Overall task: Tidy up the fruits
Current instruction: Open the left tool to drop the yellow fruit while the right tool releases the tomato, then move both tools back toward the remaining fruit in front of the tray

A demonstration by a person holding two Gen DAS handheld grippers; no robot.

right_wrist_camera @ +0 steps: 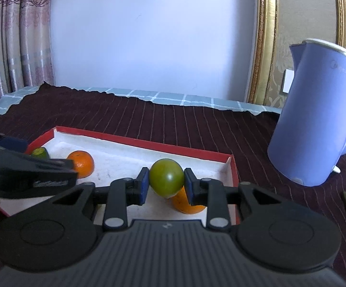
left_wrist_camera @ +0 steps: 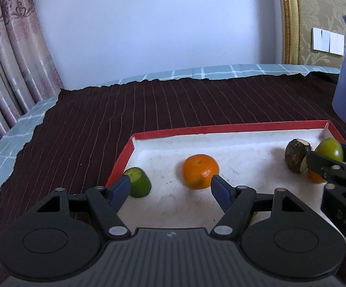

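At the far left hang pinkish patterned curtains [left_wrist_camera: 7, 55], and below them a pale blue checked cloth [left_wrist_camera: 10, 134] edges the tabletop, overlaid by a dark maroon striped cloth [left_wrist_camera: 129, 110]. On that cloth sits a shallow rectangular cardboard tray with a red rim and white floor [left_wrist_camera: 220, 129]. Just inside its left wall lies a small green cut fruit piece with a pale flat face [left_wrist_camera: 139, 183]. The left tongs [left_wrist_camera: 170, 186] stand apart with nothing pressed between their blue pads; the left pad is in front of the green piece, and the right pad shows just at the near right edge of a round orange mandarin [left_wrist_camera: 200, 171] resting on the tray floor. Further right, toward the tray's far right corner, stands a dark brown roundish fruit with pale cut patches [left_wrist_camera: 295, 156]. Beside it the right tongs [right_wrist_camera: 165, 184] are clamped on a smooth green round fruit [right_wrist_camera: 166, 178], one blue pad on each side, held above the tray floor near the right wall. Directly beneath and behind that fruit lies an orange fruit piece [right_wrist_camera: 184, 203], partly hidden by the right pad. Right of the tray, on the maroon cloth, stands a tall lavender-blue plastic kettle with a handle [right_wrist_camera: 316, 124]. Behind it a gold picture-style frame [right_wrist_camera: 261, 47] borders beige damask wallpaper, with a white switch plate [left_wrist_camera: 328, 40] on it.
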